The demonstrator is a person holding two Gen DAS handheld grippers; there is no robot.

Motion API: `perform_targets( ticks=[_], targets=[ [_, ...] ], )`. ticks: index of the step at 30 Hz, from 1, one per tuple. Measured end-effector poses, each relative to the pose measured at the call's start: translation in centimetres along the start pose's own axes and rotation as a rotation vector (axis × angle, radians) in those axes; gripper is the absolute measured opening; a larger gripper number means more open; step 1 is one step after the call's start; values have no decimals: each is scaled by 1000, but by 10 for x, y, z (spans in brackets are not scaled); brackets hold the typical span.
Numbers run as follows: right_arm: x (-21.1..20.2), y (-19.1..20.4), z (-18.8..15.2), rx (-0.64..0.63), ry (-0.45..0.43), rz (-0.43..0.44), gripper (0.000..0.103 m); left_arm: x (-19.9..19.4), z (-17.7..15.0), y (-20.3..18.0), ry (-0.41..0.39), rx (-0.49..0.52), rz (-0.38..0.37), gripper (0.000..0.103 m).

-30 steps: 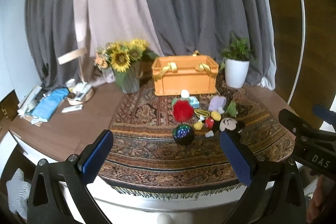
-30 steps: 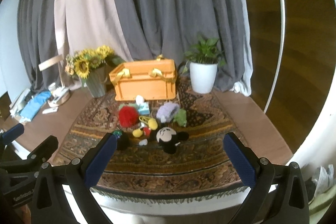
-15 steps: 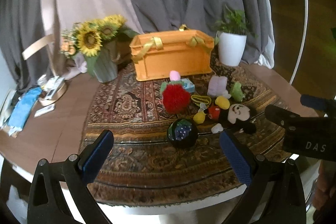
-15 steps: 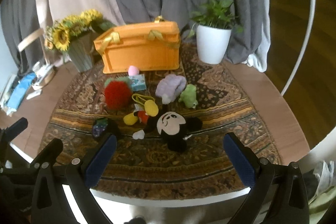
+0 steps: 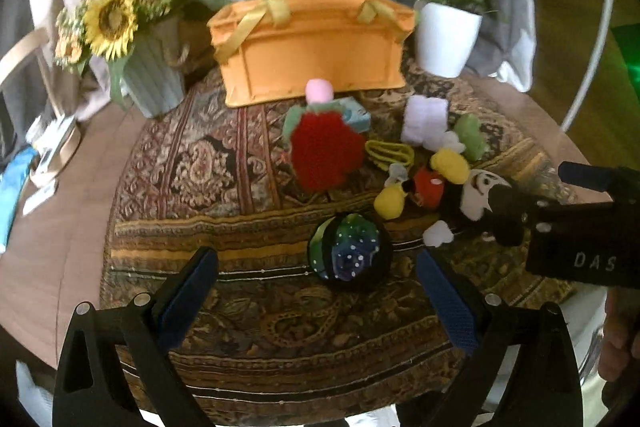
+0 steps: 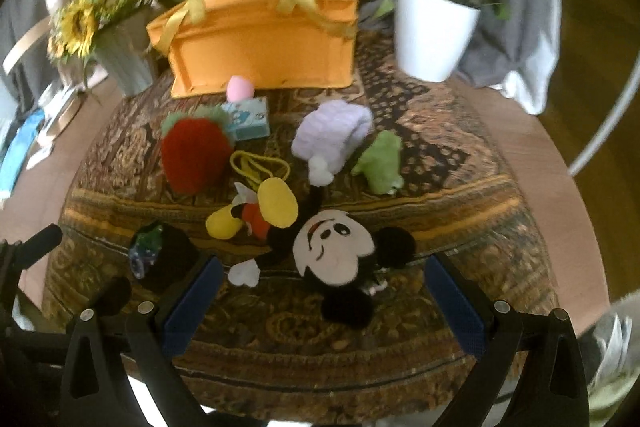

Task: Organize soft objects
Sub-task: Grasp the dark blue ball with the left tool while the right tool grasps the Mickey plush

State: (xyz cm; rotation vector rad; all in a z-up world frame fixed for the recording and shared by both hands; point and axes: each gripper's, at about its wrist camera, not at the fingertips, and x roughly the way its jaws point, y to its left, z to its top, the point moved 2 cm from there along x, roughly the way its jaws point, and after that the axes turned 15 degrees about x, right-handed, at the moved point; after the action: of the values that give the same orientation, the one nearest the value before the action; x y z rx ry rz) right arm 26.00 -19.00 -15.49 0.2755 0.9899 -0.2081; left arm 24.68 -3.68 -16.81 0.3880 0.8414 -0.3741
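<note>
Orange crate [image 5: 316, 55]: stood at the far edge of the patterned rug [image 5: 208, 163] on the bench [image 5: 76, 219], yellow ribbons over its rim.
Soft toys: lay in a loose cluster in front of the crate, towards the rug's middle.
Red plush [image 5: 324, 155]: nearest the crate, beside a lilac plush [image 6: 332, 135] and a green plush [image 6: 382, 163].
Mouse doll [image 6: 336, 251]: lay face up nearer the front edge.
Dark ball [image 5: 348, 251]: near the front edge, left of the doll.
Left tool [image 5: 316, 287]: jaws wide and closing, nothing pressed between them; the ball lay just beyond.
Right tool [image 6: 320, 301]: released, jaws wide, with the doll's head between and beyond the tips, untouched.
Flanks: sunflower vase [image 5: 148, 75] at the far left, white plant pot [image 6: 432, 35] at the far right.
</note>
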Motion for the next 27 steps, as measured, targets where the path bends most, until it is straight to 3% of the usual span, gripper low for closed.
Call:
perform_targets(
  ticks=[8, 16, 22, 26, 27],
  targets=[
    [38, -5, 13, -131, 98, 89, 99, 22, 5, -9, 82, -118, 67, 98],
    [75, -8, 10, -160, 199, 114, 97, 47, 6, -10, 141, -165, 59, 95],
    [89, -6, 10, -159, 217, 118, 96, 64, 4, -9, 162, -185, 12, 83],
    [87, -6, 9, -163, 196, 124, 85, 67, 5, -12, 153, -183, -37, 63],
    [86, -7, 9, -162, 192, 124, 83, 69, 5, -14, 158, -181, -54, 63]
  ],
)
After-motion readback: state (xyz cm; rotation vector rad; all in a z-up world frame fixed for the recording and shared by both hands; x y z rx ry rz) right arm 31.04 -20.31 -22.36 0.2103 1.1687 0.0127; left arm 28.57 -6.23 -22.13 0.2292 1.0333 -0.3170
